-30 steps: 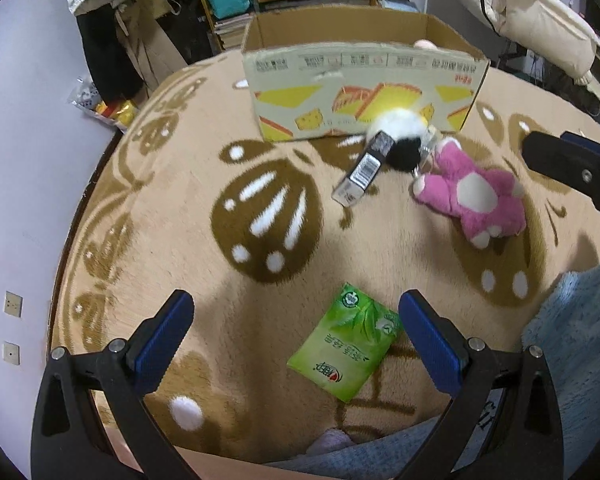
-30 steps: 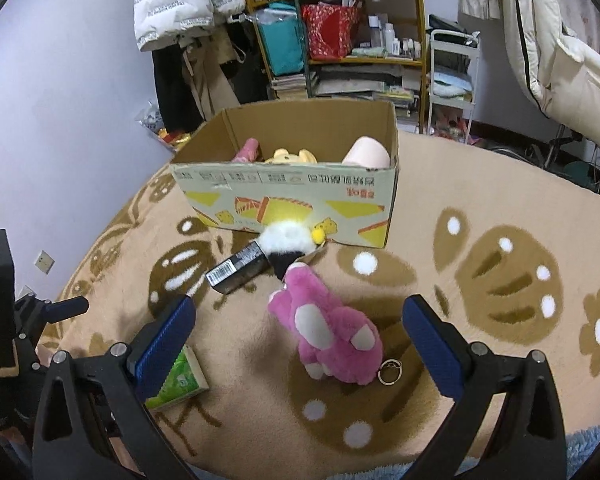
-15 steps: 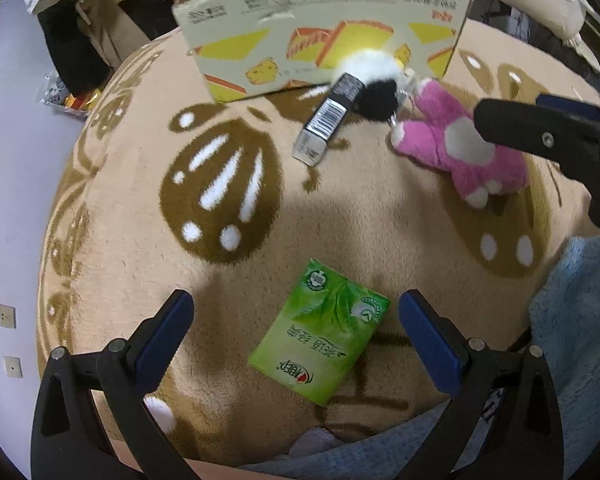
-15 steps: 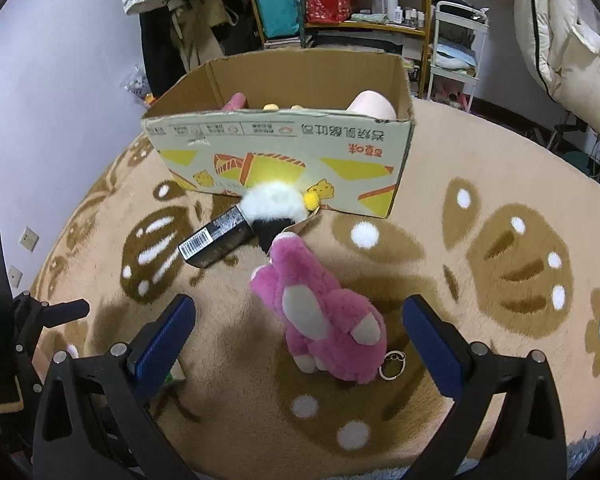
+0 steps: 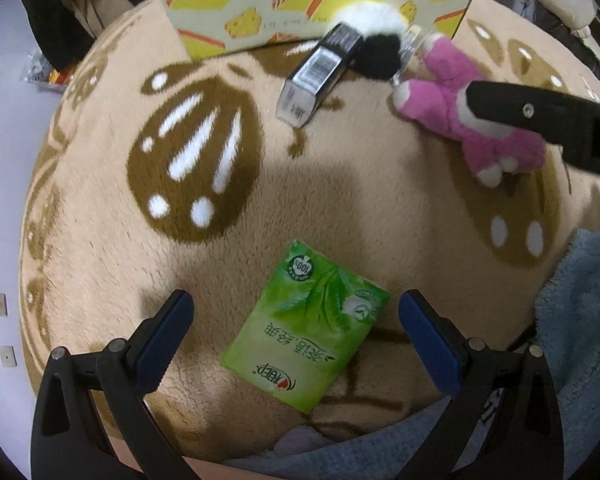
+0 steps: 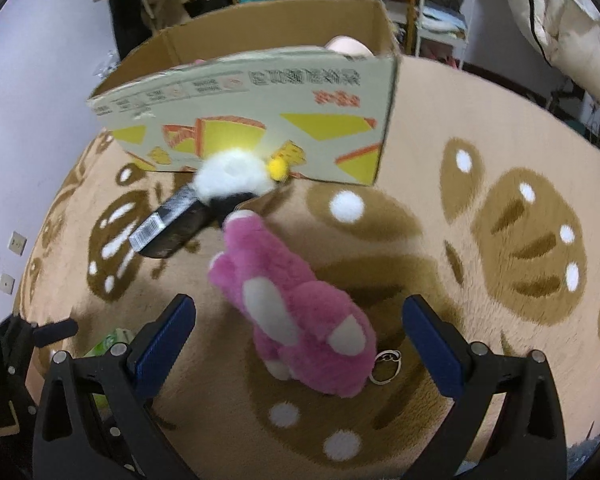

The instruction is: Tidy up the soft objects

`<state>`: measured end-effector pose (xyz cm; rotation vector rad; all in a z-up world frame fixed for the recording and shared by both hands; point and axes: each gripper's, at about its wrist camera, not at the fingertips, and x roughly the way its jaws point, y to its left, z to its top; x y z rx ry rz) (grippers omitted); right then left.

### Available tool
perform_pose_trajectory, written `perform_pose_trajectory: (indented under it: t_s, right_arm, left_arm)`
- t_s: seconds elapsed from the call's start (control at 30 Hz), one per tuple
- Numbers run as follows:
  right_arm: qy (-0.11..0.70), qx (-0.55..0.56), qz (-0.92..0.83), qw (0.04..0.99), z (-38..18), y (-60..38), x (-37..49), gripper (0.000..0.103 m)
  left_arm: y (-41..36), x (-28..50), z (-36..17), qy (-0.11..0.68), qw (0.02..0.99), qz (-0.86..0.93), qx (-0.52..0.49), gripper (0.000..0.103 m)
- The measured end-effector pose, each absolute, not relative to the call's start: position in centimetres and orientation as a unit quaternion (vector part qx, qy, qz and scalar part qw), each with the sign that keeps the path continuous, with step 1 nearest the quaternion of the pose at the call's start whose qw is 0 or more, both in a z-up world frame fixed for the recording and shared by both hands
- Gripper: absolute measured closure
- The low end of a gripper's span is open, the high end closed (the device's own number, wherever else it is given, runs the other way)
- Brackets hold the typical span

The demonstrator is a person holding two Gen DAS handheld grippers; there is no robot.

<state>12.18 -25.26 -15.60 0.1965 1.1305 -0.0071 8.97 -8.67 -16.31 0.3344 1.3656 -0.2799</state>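
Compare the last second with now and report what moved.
Both grippers came down and forward: the left gripper toward the green tissue pack, the right gripper over the pink plush toy. Both are open; nothing was gripped. The toys, black carton and cardboard box stayed put.

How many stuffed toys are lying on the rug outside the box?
2. A pink plush lies between the right gripper's open fingers; a black-and-white plush sits against the box front. More toys poke up inside the box, mostly hidden.
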Motion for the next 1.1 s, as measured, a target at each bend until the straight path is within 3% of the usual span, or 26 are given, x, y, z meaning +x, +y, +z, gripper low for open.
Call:
perform_pose_trajectory:
  t_s: [0.2,0.33,0.37,0.4,0.43,0.5,0.6,0.8,1.1]
  right_arm:
    - [0.537,0.124,-0.003,0.835,-16.3,-26.3,12.6,0.000]
    - [0.535,0.132,0.014,0.834,-16.5,-26.2,12.8,0.000]
    - [0.536,0.134,0.018,0.834,-16.6,-26.1,12.9,0.001]
    - [0.537,0.135,0.023,0.833,-16.7,-26.0,12.9,0.011]
    - [0.539,0.138,0.029,0.830,-16.8,-25.9,13.0,0.020]
    - [0.546,0.138,0.032,0.826,-17.2,-25.5,13.2,0.024]
    - [0.547,0.135,0.024,0.826,-17.3,-25.5,13.1,0.040]
    - [0.541,0.146,0.032,0.828,-16.9,-25.9,12.7,0.048]
    - [0.488,0.127,0.023,0.863,-13.2,-25.9,10.9,0.048]
  left_arm:
    - [-8.6,9.2,-16.9,0.637,0.746,-0.124,0.145,0.003]
    - [-8.6,9.4,-17.2,0.645,0.740,-0.129,0.141,0.020]
    - [-8.6,9.4,-17.3,0.646,0.739,-0.131,0.139,0.029]
    - [-8.6,9.3,-17.3,0.646,0.739,-0.133,0.138,0.033]
    - [-8.6,9.3,-17.3,0.645,0.739,-0.132,0.139,0.034]
    - [-8.7,9.0,-17.2,0.641,0.743,-0.131,0.138,0.035]
    - [-8.4,8.8,-16.6,0.628,0.756,-0.126,0.135,0.035]
    - [-7.1,8.5,-14.9,0.600,0.783,-0.108,0.125,0.035]
    - [-5.2,8.3,-11.3,0.543,0.832,-0.074,0.086,0.037]
